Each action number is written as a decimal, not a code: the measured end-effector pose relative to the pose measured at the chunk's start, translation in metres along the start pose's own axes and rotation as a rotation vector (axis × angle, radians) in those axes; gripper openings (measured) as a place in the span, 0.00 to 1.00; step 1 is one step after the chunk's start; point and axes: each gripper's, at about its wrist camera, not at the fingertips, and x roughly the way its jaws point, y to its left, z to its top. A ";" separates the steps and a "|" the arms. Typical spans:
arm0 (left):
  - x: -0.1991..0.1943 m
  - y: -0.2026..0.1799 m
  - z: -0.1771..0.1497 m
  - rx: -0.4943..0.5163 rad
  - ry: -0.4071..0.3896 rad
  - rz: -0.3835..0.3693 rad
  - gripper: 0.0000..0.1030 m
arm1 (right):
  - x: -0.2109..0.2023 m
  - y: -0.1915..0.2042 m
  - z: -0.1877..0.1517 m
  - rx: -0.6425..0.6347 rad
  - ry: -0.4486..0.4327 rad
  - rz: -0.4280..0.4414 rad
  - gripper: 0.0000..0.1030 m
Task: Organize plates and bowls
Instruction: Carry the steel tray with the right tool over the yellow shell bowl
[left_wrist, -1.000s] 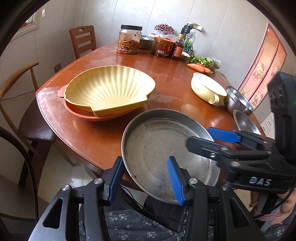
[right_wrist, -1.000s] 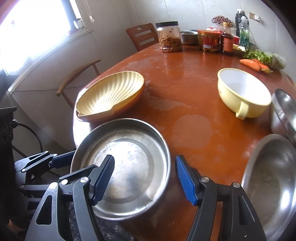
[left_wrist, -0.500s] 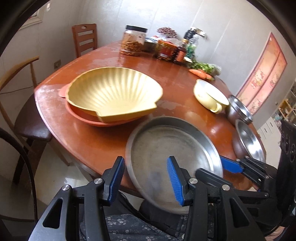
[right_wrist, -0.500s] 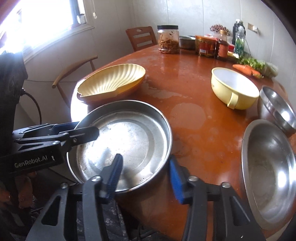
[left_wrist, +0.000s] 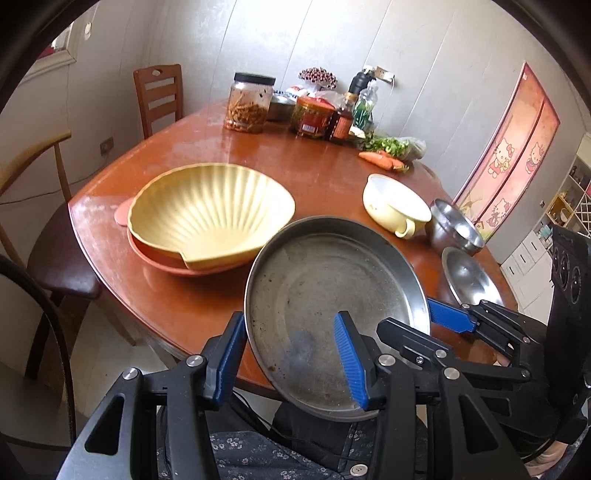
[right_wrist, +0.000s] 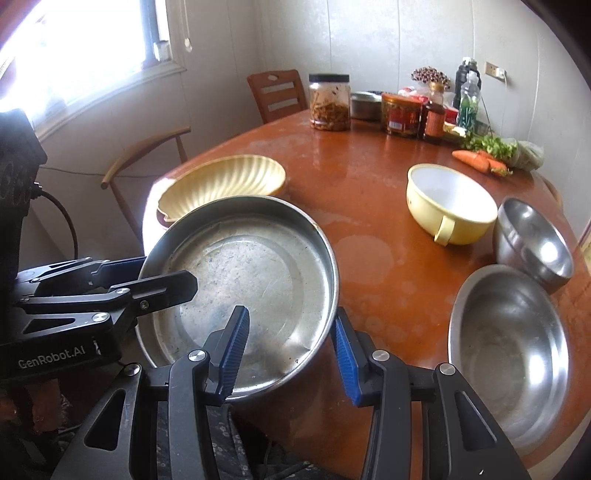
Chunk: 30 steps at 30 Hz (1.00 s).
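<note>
Pan (left_wrist: 325, 295), round, shallow, dull steel with brown specks, sits low and centre in both views, tilted over the table (left_wrist: 317, 177) edge. My left gripper (left_wrist: 291, 362) and right gripper (right_wrist: 291, 347) each straddle its near rim, jaws set wide; whether they pinch it I cannot tell.

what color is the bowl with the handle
Pale yellow outside, white inside handled bowl; clearest in the right wrist view.

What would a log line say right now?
steel pan: at table near edge | left gripper: open, straddling rim | right gripper: open, straddling rim
</note>
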 end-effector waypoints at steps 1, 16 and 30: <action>-0.002 0.000 0.002 -0.003 -0.008 0.001 0.47 | -0.002 0.001 0.002 -0.004 -0.007 0.000 0.46; -0.014 0.022 0.039 -0.027 -0.081 0.047 0.47 | 0.002 0.011 0.057 -0.024 -0.092 0.053 0.46; -0.009 0.050 0.087 -0.027 -0.125 0.147 0.47 | 0.032 0.025 0.124 -0.086 -0.163 0.085 0.46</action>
